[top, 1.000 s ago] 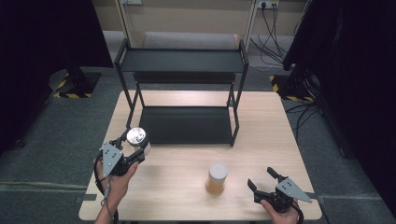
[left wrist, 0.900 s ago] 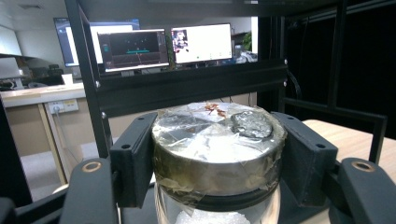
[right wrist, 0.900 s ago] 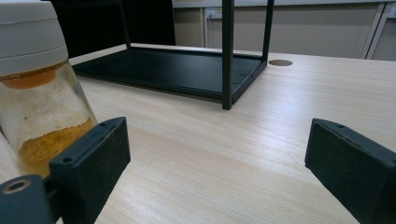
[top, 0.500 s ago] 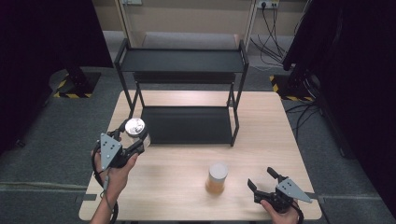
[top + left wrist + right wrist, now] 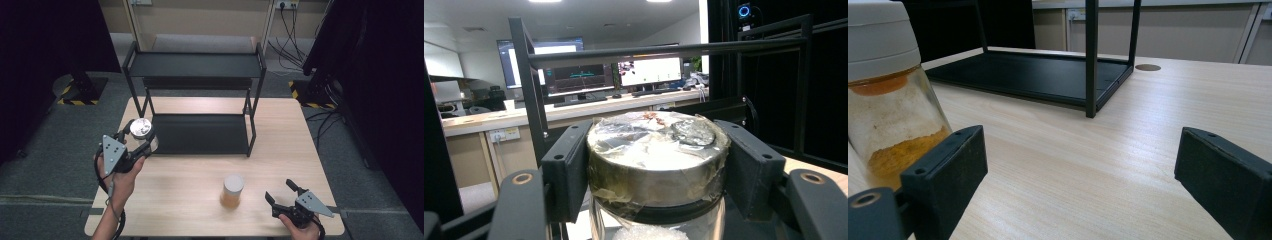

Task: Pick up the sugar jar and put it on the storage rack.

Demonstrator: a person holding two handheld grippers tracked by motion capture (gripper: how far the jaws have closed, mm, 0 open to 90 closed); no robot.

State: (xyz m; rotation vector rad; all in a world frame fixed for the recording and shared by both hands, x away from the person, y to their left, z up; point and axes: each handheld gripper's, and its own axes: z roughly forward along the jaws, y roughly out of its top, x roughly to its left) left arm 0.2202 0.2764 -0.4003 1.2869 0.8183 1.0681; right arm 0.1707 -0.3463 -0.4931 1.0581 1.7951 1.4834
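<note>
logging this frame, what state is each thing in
left tool: shut on the foil-lidded jar
foil-lidded jar: held upright, lid on
right tool: open, holding nothing
spice jar: upright on the table, lid on, partly filled
rack: both shelves bare

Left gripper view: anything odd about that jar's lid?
Yes. The jar held in the left gripper has crinkled clear tape or film wrapped over its silver lid and down the sides, wrinkled and uneven, as if sealed by hand. No spill visible. The spice jar on the table stands upright.
</note>
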